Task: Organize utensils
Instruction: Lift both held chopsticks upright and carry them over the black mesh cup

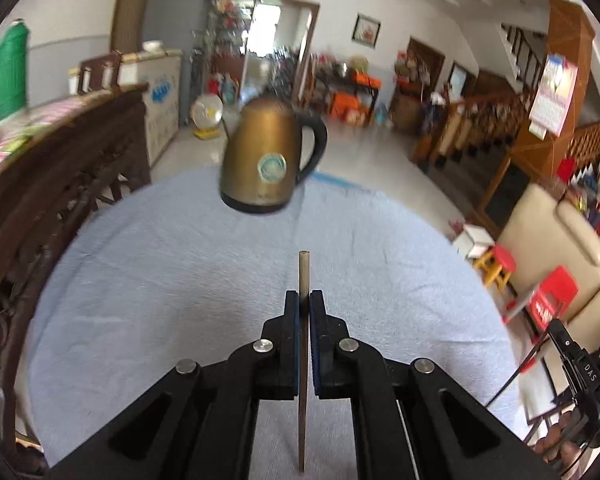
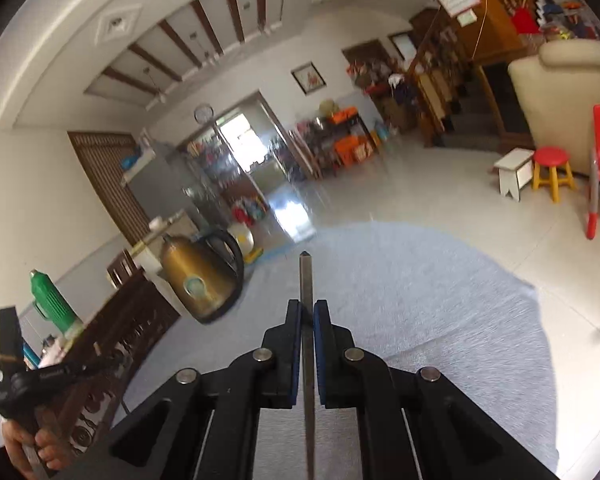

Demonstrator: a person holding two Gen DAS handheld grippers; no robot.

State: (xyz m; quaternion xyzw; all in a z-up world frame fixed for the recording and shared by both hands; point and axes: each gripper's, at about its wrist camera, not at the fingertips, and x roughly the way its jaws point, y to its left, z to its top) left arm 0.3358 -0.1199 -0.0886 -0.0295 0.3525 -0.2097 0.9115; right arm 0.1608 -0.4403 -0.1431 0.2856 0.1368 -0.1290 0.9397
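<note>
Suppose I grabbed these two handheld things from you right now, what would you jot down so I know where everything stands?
Left gripper: shut on a thin brownish stick, likely a chopstick, held up over the blue cloth.
Right gripper: shut on a darker metal stick with a pointed tip, also in the air.
Other things: a brass-coloured kettle stands at the far edge of the cloth. No holder or tray for utensils shows in either view.
Done: both sticks are picked up.
Left: bring them together and set them down wherever utensils belong; you will need to find that spot first.
</note>
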